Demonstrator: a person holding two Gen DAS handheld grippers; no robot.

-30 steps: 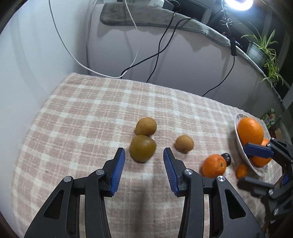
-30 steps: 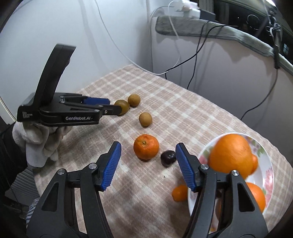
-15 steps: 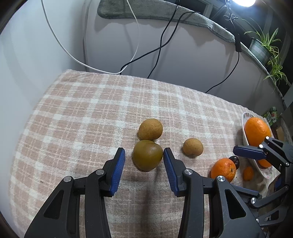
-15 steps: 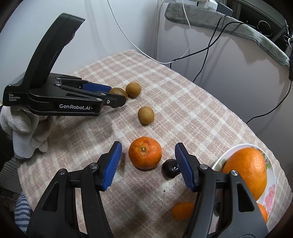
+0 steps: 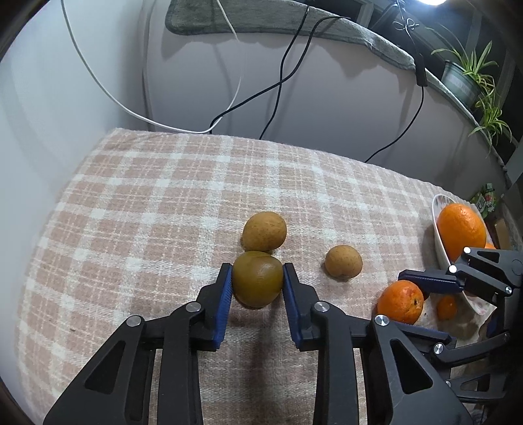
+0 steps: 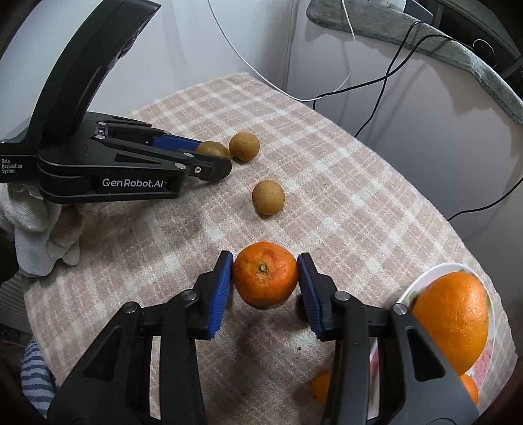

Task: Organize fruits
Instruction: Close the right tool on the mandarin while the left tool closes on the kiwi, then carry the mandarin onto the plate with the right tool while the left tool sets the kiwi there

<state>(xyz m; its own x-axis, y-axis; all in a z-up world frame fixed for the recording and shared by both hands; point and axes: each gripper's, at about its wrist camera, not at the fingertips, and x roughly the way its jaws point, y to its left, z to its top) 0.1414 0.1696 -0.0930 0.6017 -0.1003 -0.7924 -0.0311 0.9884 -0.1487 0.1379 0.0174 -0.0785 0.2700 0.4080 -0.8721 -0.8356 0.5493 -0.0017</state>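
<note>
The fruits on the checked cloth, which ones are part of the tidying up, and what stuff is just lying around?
Part of the job:
- green-brown kiwi, pinched in the left tongs
- mandarin, in the closing right tongs
- two tan fruits
- plate with a big orange

Just lying about:
- cables
- potted plant
- grey cloth

Each tool is matte black with ribbed blue pads [image 6: 219, 294] and silver screws; the left tool [image 6: 215, 163] reads "GenRobot.AI"; white glove [image 6: 39, 225], striped sleeve [image 6: 34, 376].
</note>
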